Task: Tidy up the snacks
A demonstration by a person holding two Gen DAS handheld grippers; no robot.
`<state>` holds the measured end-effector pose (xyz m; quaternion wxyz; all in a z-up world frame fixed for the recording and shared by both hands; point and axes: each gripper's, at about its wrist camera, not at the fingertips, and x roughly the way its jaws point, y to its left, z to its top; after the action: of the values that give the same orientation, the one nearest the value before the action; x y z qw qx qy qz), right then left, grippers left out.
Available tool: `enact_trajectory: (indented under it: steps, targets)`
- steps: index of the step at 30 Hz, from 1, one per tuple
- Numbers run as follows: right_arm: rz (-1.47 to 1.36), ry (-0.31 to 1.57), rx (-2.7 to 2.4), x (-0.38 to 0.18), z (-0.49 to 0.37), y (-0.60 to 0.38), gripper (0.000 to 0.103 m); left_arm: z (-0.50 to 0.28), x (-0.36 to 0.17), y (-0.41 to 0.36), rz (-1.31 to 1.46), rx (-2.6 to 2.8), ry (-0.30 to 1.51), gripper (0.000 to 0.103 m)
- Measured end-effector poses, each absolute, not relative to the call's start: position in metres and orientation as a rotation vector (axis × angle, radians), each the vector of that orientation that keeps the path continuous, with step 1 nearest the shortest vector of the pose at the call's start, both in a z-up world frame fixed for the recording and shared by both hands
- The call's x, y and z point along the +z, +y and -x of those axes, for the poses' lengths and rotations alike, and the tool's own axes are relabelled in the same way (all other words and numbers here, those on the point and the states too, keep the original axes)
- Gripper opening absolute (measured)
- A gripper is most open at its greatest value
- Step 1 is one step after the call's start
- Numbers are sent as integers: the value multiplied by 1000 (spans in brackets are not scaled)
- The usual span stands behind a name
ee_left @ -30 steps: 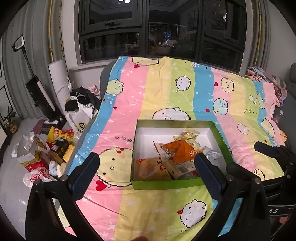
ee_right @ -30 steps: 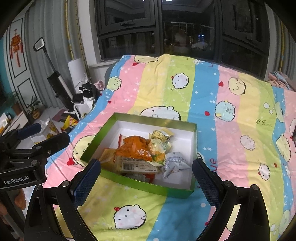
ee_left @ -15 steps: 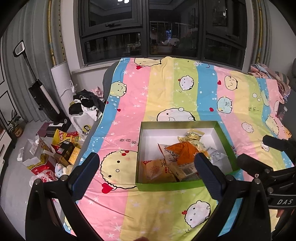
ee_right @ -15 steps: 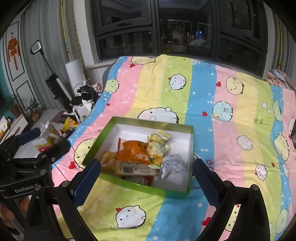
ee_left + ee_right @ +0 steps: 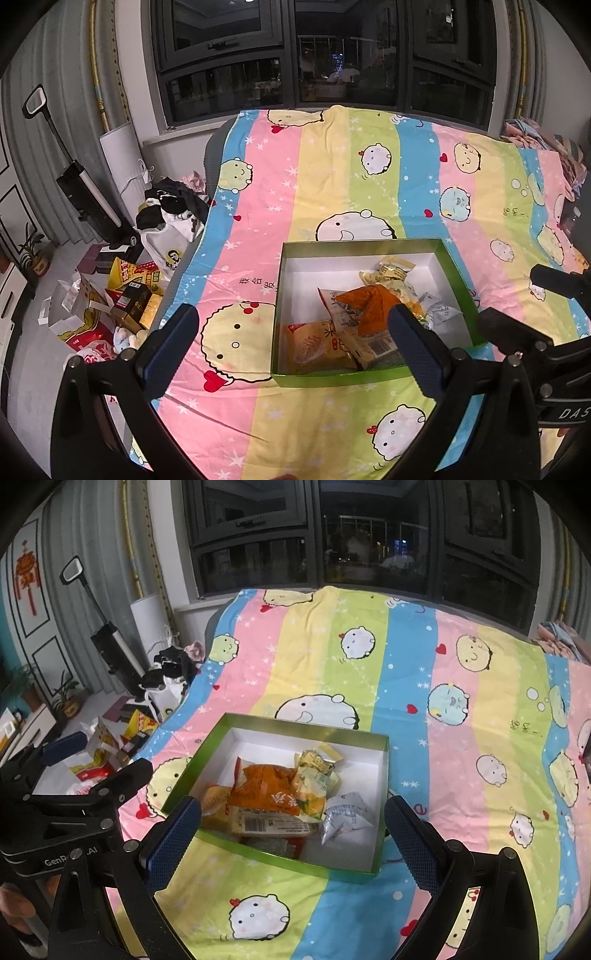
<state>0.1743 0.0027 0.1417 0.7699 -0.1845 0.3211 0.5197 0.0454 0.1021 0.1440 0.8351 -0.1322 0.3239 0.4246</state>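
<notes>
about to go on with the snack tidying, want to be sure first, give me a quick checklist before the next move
1. Left gripper empty, jaws wide apart: ok.
2. Right gripper empty, jaws wide apart: ok.
3. Green box sits flat on the striped bedsheet, open top: ok.
4. Snacks inside the box: orange packet lies on top of the pile, white packet beside it: ok.
5. No snacks left loose on the bedsheet: ok in both views.
6. Snacks neatly arranged: not ok, they lie heaped toward the near side.
</notes>
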Motion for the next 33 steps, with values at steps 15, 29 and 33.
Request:
enact_trajectory:
  steps: [15,29,33]
  targets:
    - [408,715,1136,135,-180,11,99,-52,138,107,317,880,717,103]
    - [408,715,1137,135,-181,11,99,-55,133,112,343,863,741,103]
    - [408,719,1137,133,-181,12,99,-56,131,114,349,863,748,103]
